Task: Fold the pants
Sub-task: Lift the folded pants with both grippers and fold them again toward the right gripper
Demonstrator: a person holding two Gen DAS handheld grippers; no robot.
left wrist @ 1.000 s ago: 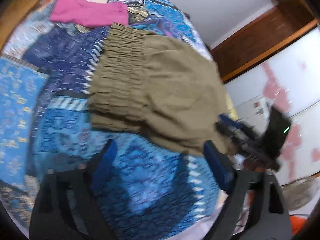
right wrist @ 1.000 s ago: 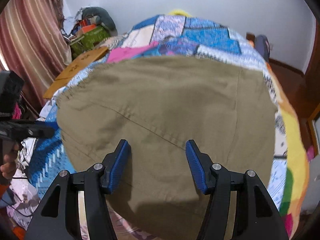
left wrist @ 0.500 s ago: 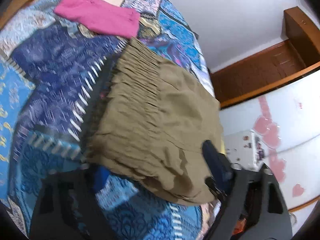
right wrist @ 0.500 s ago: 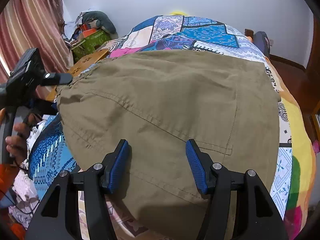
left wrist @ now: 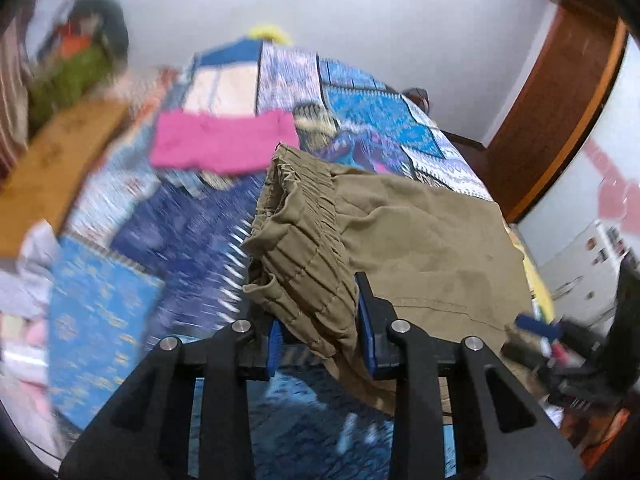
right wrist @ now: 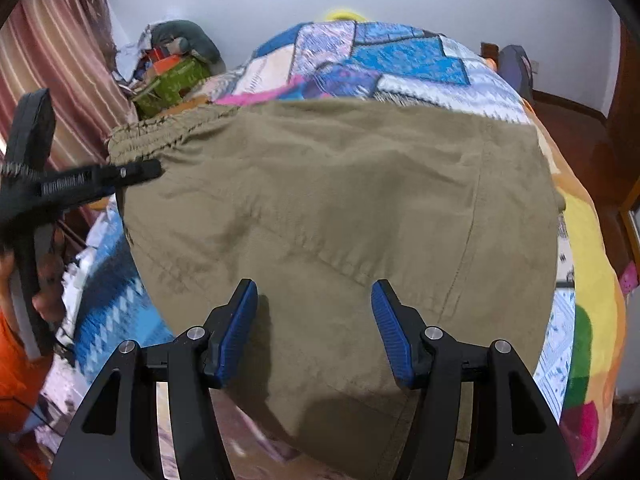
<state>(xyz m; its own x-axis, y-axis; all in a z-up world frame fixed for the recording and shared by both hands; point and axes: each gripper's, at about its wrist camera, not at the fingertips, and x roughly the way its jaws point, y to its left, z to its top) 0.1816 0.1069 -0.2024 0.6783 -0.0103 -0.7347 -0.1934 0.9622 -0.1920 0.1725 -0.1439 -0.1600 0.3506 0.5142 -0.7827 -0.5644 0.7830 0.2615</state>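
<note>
The left gripper (left wrist: 320, 334) has its jaws clamped on the gathered elastic waistband of the olive pants (left wrist: 420, 248), lifting that bunched edge off the bed (left wrist: 192, 236), while the right gripper (right wrist: 314, 320) hovers over the flat fabric of the pants (right wrist: 340, 208) with its jaws spread wide and holding nothing. The pants lie across a blue patchwork bedspread, a folded pink garment (left wrist: 224, 144) sits beyond them, and a white wall (right wrist: 260, 0) and striped curtain (right wrist: 60, 60) close the room.
</note>
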